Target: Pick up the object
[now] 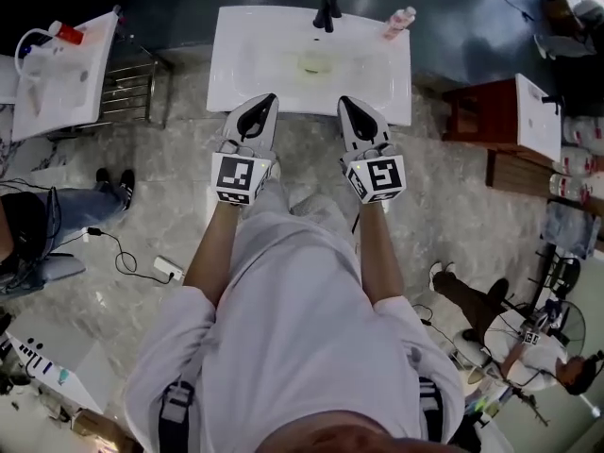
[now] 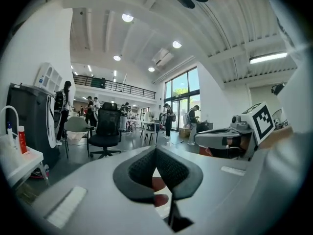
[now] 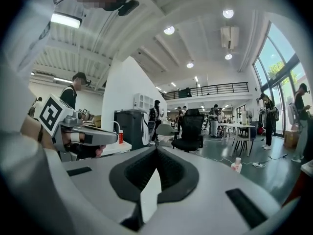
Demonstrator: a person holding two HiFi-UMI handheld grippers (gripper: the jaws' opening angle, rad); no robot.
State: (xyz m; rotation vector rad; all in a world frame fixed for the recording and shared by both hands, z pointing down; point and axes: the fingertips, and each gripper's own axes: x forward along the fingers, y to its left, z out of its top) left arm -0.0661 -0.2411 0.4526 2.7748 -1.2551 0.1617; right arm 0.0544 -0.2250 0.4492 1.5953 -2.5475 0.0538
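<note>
A white washbasin (image 1: 241, 69) with a black tap (image 1: 327, 12) stands in front of me in the head view. A small pinkish bottle (image 1: 399, 22) stands on its far right corner, and a yellowish piece (image 1: 315, 62) lies at the drain. My left gripper (image 1: 268, 99) and right gripper (image 1: 345, 102) hover side by side over the basin's near edge, both shut and holding nothing. In the left gripper view the jaws of my left gripper (image 2: 155, 151) meet at the tip. My right gripper (image 3: 156, 151) looks the same in its own view, where a small bottle (image 3: 236, 165) shows to the right.
A second basin (image 1: 66, 74) with a red-capped bottle (image 1: 66, 34) and a metal rack (image 1: 132, 88) stand to the left. A wooden cabinet with a basin (image 1: 514, 116) stands to the right. A cable and power strip (image 1: 166, 268) lie on the floor, with people seated at both sides.
</note>
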